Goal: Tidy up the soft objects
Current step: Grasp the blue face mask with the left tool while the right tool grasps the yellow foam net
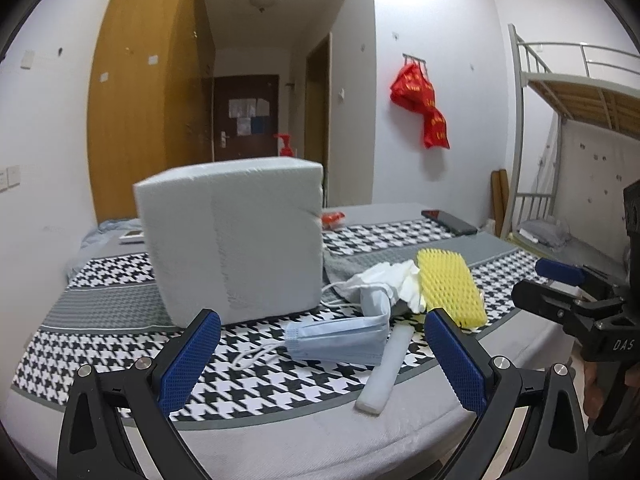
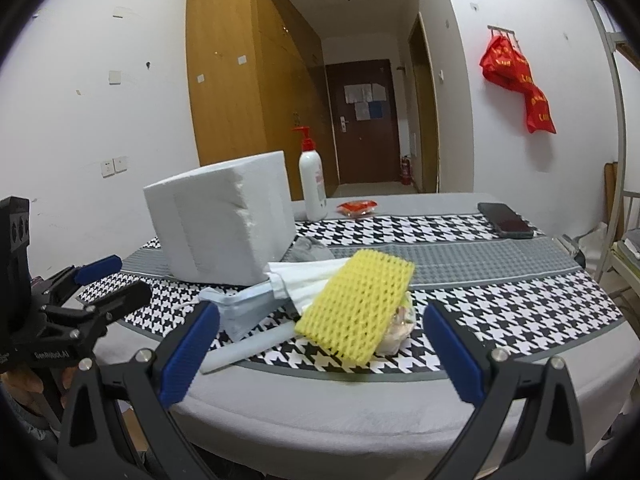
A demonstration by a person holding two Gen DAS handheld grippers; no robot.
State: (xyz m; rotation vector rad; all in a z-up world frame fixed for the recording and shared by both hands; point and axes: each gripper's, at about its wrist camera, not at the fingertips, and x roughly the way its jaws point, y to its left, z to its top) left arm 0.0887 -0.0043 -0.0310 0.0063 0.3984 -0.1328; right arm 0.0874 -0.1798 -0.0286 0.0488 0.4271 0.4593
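Observation:
A big white foam block (image 1: 236,240) (image 2: 224,224) stands on the houndstooth-covered table (image 1: 104,344) (image 2: 520,304). Beside it lies a heap: a blue face mask (image 1: 340,338) (image 2: 244,308), white tissue (image 1: 396,280) (image 2: 304,276), a yellow foam net sleeve (image 1: 450,286) (image 2: 356,308) and a white foam stick (image 1: 384,368) (image 2: 244,350). A grey cloth (image 1: 348,270) (image 2: 308,250) lies behind. My left gripper (image 1: 322,360) (image 2: 106,280) is open and empty, in front of the mask. My right gripper (image 2: 322,352) (image 1: 548,280) is open and empty, in front of the yellow sleeve.
A white pump bottle with a red top (image 2: 312,176) (image 1: 285,146) stands behind the block. A red packet (image 2: 357,207) (image 1: 333,219) and a black phone (image 2: 505,220) (image 1: 450,221) lie at the far side. A metal bunk bed (image 1: 568,120) stands at right.

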